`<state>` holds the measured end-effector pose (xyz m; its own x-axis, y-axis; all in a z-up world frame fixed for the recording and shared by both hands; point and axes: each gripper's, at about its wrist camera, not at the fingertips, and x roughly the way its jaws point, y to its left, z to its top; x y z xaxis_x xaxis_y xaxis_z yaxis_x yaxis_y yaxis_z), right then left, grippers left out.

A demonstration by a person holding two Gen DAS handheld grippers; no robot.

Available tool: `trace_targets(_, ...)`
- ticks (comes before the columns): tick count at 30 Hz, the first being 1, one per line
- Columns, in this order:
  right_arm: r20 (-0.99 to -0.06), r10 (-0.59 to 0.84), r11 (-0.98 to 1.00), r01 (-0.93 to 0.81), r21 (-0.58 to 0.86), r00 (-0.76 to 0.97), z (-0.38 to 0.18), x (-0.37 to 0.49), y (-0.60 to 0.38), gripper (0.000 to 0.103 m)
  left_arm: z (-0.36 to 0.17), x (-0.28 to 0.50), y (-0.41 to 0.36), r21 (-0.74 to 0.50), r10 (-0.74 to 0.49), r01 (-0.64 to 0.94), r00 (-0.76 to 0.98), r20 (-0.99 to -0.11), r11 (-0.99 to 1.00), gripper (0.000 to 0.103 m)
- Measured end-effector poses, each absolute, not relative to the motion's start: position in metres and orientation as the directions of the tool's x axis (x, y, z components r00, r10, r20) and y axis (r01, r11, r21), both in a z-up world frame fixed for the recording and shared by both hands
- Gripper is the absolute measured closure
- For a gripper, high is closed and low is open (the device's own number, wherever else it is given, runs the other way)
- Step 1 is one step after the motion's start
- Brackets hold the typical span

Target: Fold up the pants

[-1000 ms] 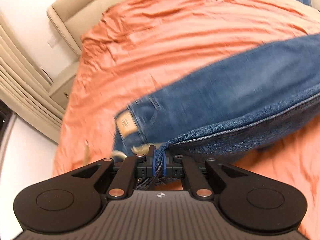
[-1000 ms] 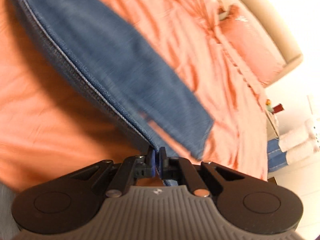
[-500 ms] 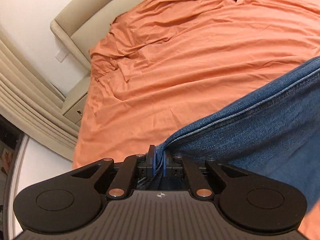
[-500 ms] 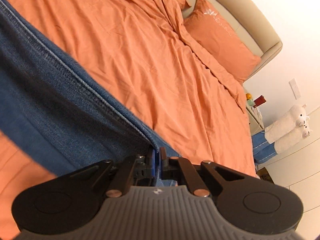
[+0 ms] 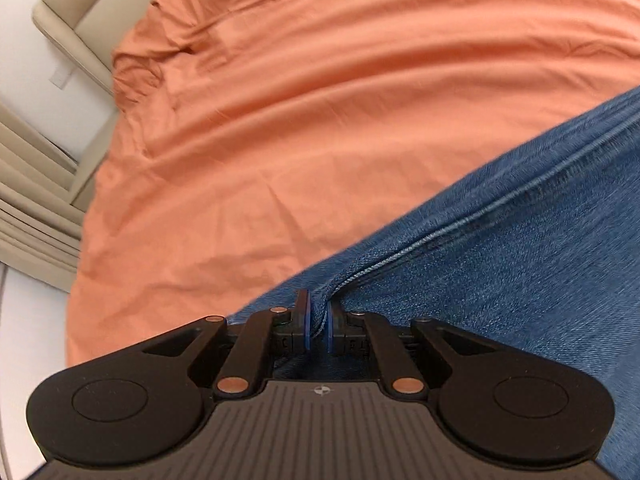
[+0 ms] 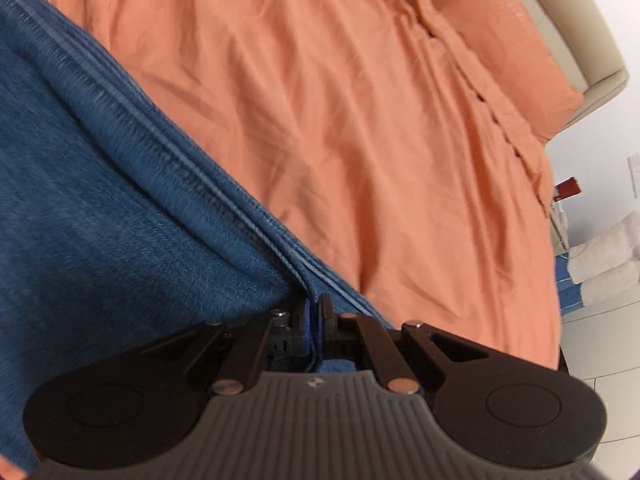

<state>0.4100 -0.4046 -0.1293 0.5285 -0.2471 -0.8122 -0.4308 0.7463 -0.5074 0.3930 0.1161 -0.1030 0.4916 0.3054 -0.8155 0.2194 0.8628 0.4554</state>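
Observation:
The pants are blue jeans point(image 5: 500, 264) stretched over an orange bed sheet point(image 5: 320, 120). In the left wrist view they run from my left gripper point(image 5: 318, 320) up to the right edge, with a stitched seam along the fold. My left gripper is shut on the denim edge. In the right wrist view the jeans point(image 6: 100, 208) fill the left side. My right gripper point(image 6: 316, 316) is shut on the seam edge. The waistband and leg ends are out of sight.
The orange sheet point(image 6: 380, 140) covers the bed beyond the jeans. A beige headboard point(image 5: 80, 12) and a drawer unit stand at the left. An orange pillow point(image 6: 508, 40) lies far right. Folded towels point(image 6: 604, 256) and floor lie past the bed's right edge.
Both grippers have moved lower and closer to the bed with the jeans still pinched. The denim now spreads wider across both views; the waistband label seen earlier is gone from view.

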Motion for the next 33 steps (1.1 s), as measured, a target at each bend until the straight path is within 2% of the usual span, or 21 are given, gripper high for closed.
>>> trace_targets(4, -0.827, -0.245, 0.743, -0.450, -0.495, 0.505, -0.147, 0.418, -0.404, 0.103, -0.113, 0.393, 0.115, 0.459, 0.307, 0.228, 0.489, -0.817, 0.859, 0.095)
trace_targets(8, -0.822, -0.251, 0.742, -0.443, -0.502, 0.512, -0.147, 0.417, -0.404, 0.103, -0.097, 0.384, 0.112, 0.467, 0.308, 0.208, 0.517, -0.798, 0.860, 0.096)
trace_targets(15, -0.803, -0.221, 0.773, -0.402, -0.491, 0.554, -0.097, 0.410, -0.414, 0.103, -0.043, 0.376, 0.118, 0.406, 0.270, 0.139, 0.552, -0.789, 0.903, 0.096)
trace_targets(18, -0.803, -0.225, 0.821, -0.336, -0.461, 0.552, -0.094, 0.424, -0.416, 0.103, -0.054, 0.397, 0.125, 0.369, 0.265, 0.113, 0.511, -0.818, 0.922, 0.095)
trace_targets(23, -0.803, -0.272, 0.808, -0.328, -0.490, 0.530, -0.126, 0.439, -0.403, 0.103, -0.084, 0.408, 0.124, 0.388, 0.285, 0.121, 0.491, -0.824, 0.914, 0.094)
trace_targets(24, -0.802, -0.274, 0.807, -0.326, -0.491, 0.530, -0.131, 0.439, -0.403, 0.103, -0.089, 0.409, 0.126, 0.382, 0.282, 0.121, 0.483, -0.829, 0.916, 0.088)
trace_targets(27, -0.794, -0.279, 0.805, -0.318, -0.500, 0.540, -0.142, 0.438, -0.401, 0.103, -0.093, 0.408, 0.132, 0.362, 0.265, 0.126, 0.474, -0.840, 0.923, 0.083)
trace_targets(28, -0.788, -0.286, 0.800, -0.316, -0.509, 0.545, -0.144, 0.437, -0.400, 0.097, -0.091, 0.407, 0.134, 0.360, 0.263, 0.127, 0.474, -0.840, 0.924, 0.080)
trace_targets(29, -0.785, -0.290, 0.801, -0.309, -0.512, 0.548, -0.145, 0.436, -0.400, 0.094, -0.088, 0.406, 0.134, 0.365, 0.264, 0.132, 0.476, -0.839, 0.922, 0.071)
trace_targets(30, -0.781, -0.294, 0.805, -0.298, -0.513, 0.551, -0.143, 0.435, -0.400, 0.091, -0.082, 0.403, 0.136, 0.364, 0.256, 0.140, 0.488, -0.835, 0.921, 0.056)
trace_targets(31, -0.777, -0.299, 0.809, -0.284, -0.514, 0.554, -0.141, 0.434, -0.401, 0.079, -0.075, 0.401, 0.137, 0.354, 0.243, 0.140, 0.500, -0.831, 0.925, 0.041)
trace_targets(32, -0.767, -0.307, 0.813, -0.264, -0.519, 0.563, -0.136, 0.432, -0.402, 0.062, -0.065, 0.397, 0.140, 0.342, 0.234, 0.123, 0.517, -0.823, 0.932, 0.013)
trace_targets(33, -0.757, -0.306, 0.820, -0.244, -0.518, 0.576, -0.131, 0.430, -0.402, 0.057, -0.055, 0.392, 0.144, 0.328, 0.218, 0.114, 0.543, -0.811, 0.938, 0.011)
